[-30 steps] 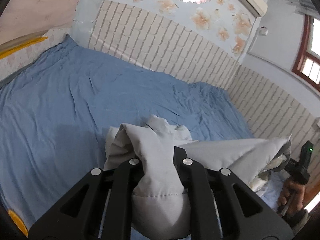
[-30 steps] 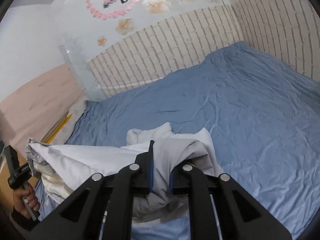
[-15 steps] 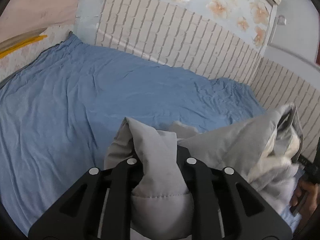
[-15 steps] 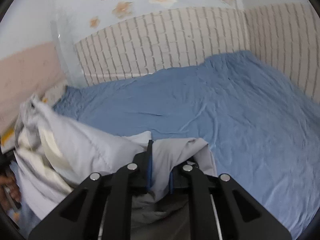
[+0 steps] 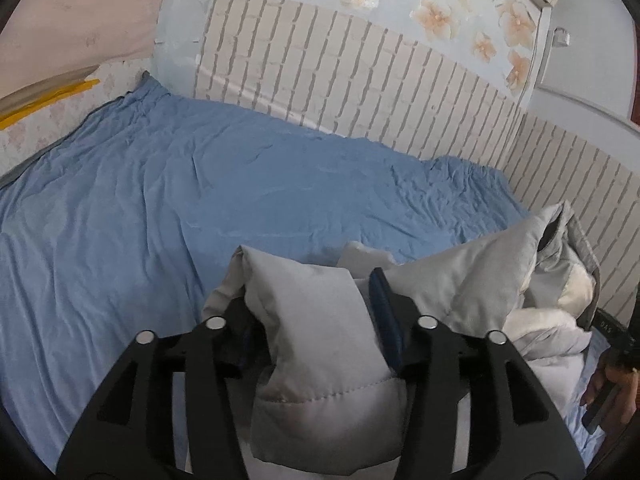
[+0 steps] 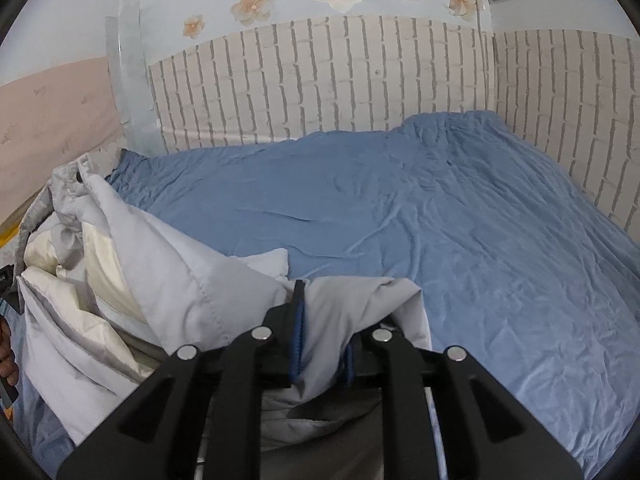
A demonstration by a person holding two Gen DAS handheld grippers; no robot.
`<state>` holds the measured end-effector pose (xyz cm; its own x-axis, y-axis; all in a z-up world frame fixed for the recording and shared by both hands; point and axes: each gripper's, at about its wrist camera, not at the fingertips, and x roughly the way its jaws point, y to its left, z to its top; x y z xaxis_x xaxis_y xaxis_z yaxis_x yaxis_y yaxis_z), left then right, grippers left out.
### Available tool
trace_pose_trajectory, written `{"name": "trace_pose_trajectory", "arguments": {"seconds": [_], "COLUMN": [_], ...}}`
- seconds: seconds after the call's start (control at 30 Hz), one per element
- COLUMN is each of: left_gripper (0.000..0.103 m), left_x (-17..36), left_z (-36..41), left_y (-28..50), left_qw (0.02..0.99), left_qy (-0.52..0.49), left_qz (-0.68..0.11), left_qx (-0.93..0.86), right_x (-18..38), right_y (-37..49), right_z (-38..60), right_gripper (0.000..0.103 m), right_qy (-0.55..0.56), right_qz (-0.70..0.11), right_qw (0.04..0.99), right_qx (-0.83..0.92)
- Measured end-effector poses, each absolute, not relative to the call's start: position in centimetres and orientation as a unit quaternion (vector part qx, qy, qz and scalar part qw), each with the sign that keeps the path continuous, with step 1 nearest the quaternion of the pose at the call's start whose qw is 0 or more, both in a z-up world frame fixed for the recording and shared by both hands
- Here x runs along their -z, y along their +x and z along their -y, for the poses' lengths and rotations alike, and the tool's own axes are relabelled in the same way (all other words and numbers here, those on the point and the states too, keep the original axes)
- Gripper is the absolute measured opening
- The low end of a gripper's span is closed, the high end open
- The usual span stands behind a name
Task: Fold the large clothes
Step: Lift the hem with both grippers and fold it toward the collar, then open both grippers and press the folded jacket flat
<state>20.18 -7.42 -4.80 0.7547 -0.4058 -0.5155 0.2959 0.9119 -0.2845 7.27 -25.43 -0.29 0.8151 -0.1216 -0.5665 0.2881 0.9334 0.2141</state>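
Observation:
A large light-grey padded jacket (image 5: 320, 344) with a cream lining (image 6: 104, 276) hangs bunched between my two grippers above a blue bed. My left gripper (image 5: 316, 308) is shut on a thick fold of it; the fold hides most of the left finger. The jacket's raised far part (image 5: 520, 272) stretches to the right. My right gripper (image 6: 320, 320) is shut on another grey fold of the jacket (image 6: 344, 312), and the rest of the garment billows up at the left (image 6: 160, 264).
The blue sheet (image 5: 240, 184) covers the whole bed, wrinkled, also in the right wrist view (image 6: 460, 220). White brick-pattern walls (image 6: 340, 80) close the bed at the back and right. A hand holding the other gripper's handle (image 5: 612, 380) shows at the right edge.
Both grippers have swung forward and up with the jacket; the cloth between them has bunched and risen higher. Both grips are unchanged.

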Motion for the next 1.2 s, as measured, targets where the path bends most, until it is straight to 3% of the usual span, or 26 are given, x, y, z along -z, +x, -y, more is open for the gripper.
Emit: {"name": "trace_pose_trajectory", "arguments": {"seconds": [0.13,0.2,0.23,0.27,0.37,0.5,0.57,0.6,0.63,0.8,0.9,1.07,1.2], "left_gripper": [0.072,0.074,0.076,0.077,0.082,0.099,0.1,0.1,0.1,0.1,0.1,0.1,0.1], "left_x": [3.6,3.5,3.4,3.3,3.1,2.0,1.2,0.8,0.3,-1.5,-1.0,3.8,8.8], "left_z": [6.2,5.5,5.3,5.0,4.2,3.2,2.5,2.1,1.8,1.0,2.9,9.7,12.9], "left_y": [18.6,18.0,17.9,17.7,16.9,15.9,15.2,14.8,14.5,11.1,9.4,8.2,10.9], "left_qw": [0.929,0.927,0.926,0.924,0.917,0.905,0.91,0.913,0.918,0.958,0.966,0.954,0.937], "left_qy": [-0.125,-0.135,-0.138,-0.144,-0.172,-0.225,-0.23,-0.229,-0.228,-0.162,-0.086,0.057,0.108], "left_qz": [-0.285,-0.286,-0.286,-0.287,-0.284,-0.257,-0.23,-0.217,-0.2,-0.118,-0.12,-0.192,-0.259], "left_qx": [0.198,0.204,0.206,0.209,0.22,0.255,0.258,0.26,0.255,0.203,0.211,0.225,0.209], "right_x": [-0.5,-0.4,-0.3,-0.2,-0.4,-1.6,-2.2,-2.7,-3.4,-5.6,-5.0,-0.7,5.7], "right_y": [5.9,4.9,4.5,4.2,4.1,4.1,3.8,3.2,2.2,-1.5,-0.6,4.4,7.8], "right_z": [27.5,29.0,29.4,29.8,29.3,28.3,28.5,28.7,28.9,28.9,27.1,19.7,19.4], "right_gripper": [0.026,0.046,0.065,0.071,0.074,0.075,0.082,0.096,0.1,0.101,0.101,0.101,0.101], "right_qy": [0.247,0.333,0.357,0.377,0.363,0.329,0.332,0.333,0.325,0.303,0.282,0.113,0.167], "right_qz": [-0.257,-0.227,-0.213,-0.2,-0.196,-0.187,-0.17,-0.148,-0.115,-0.035,-0.084,-0.283,-0.42], "right_qw": [0.931,0.914,0.909,0.904,0.911,0.925,0.928,0.931,0.938,0.951,0.956,0.952,0.891], "right_qx": [0.074,0.039,0.029,0.018,0.02,0.019,0.009,0.011,0.028,0.056,-0.001,0.024,0.044]}}
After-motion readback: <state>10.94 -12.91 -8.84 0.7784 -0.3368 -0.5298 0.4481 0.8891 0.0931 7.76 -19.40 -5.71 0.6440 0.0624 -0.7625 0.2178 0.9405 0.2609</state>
